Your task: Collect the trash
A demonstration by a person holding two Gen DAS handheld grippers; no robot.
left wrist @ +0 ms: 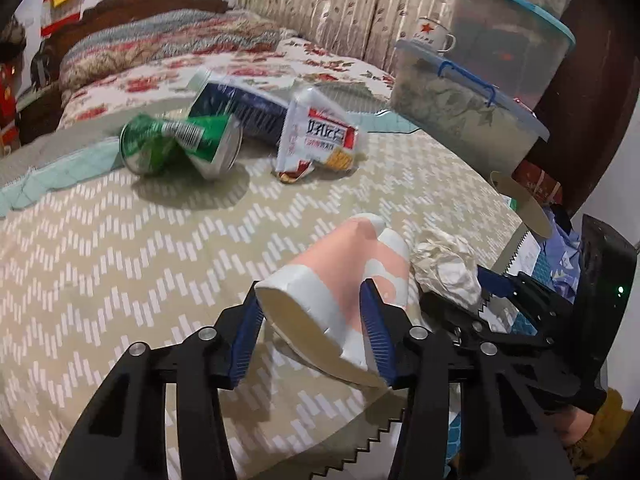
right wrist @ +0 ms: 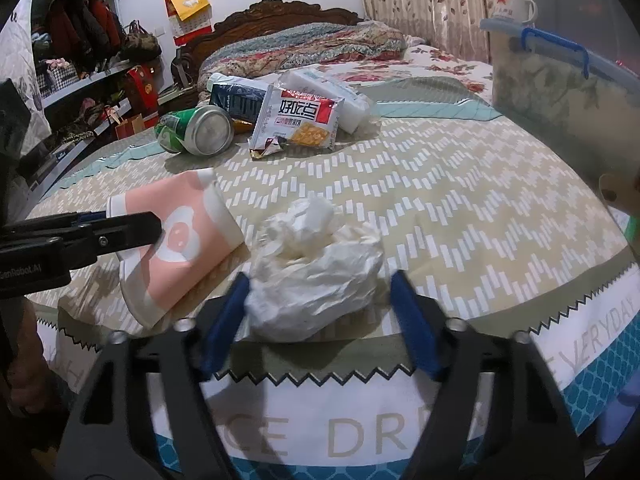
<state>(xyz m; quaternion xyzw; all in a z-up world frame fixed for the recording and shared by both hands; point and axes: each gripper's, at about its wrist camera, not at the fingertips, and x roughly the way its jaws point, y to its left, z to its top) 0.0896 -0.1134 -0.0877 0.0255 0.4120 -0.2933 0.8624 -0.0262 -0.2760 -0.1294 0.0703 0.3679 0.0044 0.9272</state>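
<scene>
A pink and white paper cup (left wrist: 332, 260) (right wrist: 188, 232) lies on its side on the patterned bedspread. My left gripper (left wrist: 311, 290) is shut on it near the rim, and its blue pads squeeze the mouth into an oval. Beside the cup sits a crumpled white wad (left wrist: 448, 264) (right wrist: 316, 260). My right gripper (right wrist: 319, 280) straddles it: the left pad touches, the right pad stands a sliver off. Farther back lie a crushed green can (left wrist: 180, 144) (right wrist: 196, 130), a cracker wrapper (left wrist: 320, 136) (right wrist: 300, 120) and a dark blue carton (left wrist: 240, 108) (right wrist: 240, 100).
A lidded plastic storage box (left wrist: 460, 112) (right wrist: 560, 92) stands at the right with an enamel mug (left wrist: 434, 32) on it. A white pack (right wrist: 332, 88) lies behind the wrapper. The bed's near edge (right wrist: 320, 376) runs just under my right gripper. Cluttered shelves (right wrist: 80, 80) fill the left.
</scene>
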